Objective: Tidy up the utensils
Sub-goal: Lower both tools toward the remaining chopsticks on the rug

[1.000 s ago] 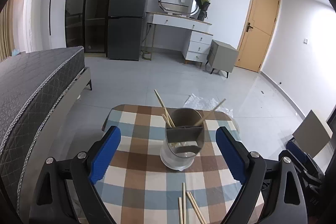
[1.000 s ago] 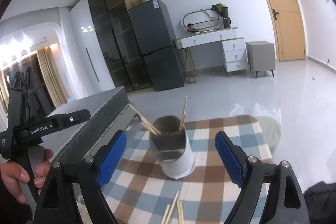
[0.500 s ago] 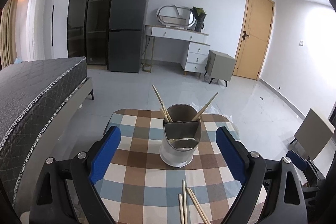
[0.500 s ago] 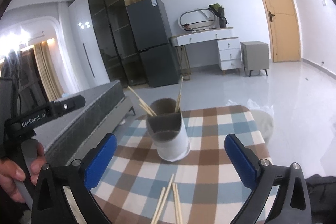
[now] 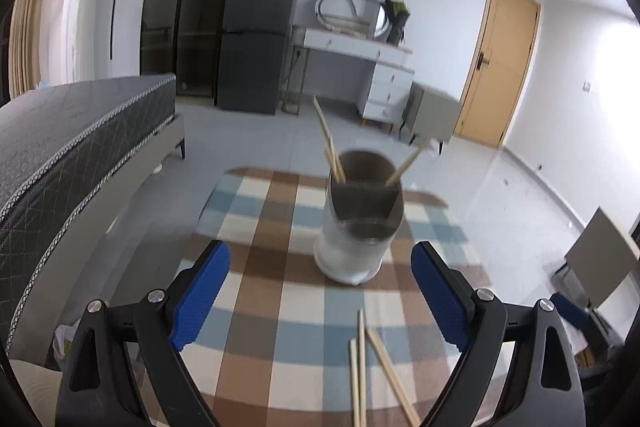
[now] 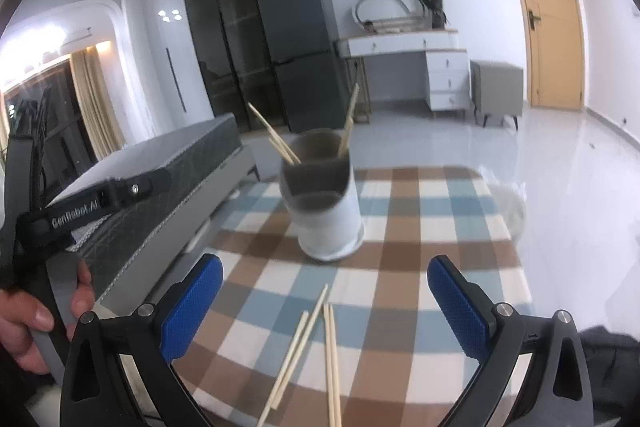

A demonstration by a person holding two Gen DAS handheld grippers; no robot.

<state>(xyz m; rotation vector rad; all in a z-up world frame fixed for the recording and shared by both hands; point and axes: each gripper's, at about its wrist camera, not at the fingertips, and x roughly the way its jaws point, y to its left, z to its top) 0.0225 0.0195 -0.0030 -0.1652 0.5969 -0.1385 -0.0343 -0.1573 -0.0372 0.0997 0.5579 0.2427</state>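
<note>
A bedroom with a pale tiled floor holds a small table under a checked cloth [image 5: 280,291]. In the left wrist view, the left gripper [image 5: 320,301] angles down over the cloth, jaws spread wide with nothing between them; the utensil holder [image 5: 358,223] stands upright ahead with chopsticks leaning inside, and loose chopsticks [image 5: 370,363] lie on the cloth nearer the camera. A grey bed [image 5: 68,151] flanks the table. In the right wrist view, the right gripper [image 6: 326,305], jaws just opened fully and empty, hangs above the loose chopsticks. At left, a hand [image 6: 38,319] grips the other tool, lettered "GenRobot.AI".
</note>
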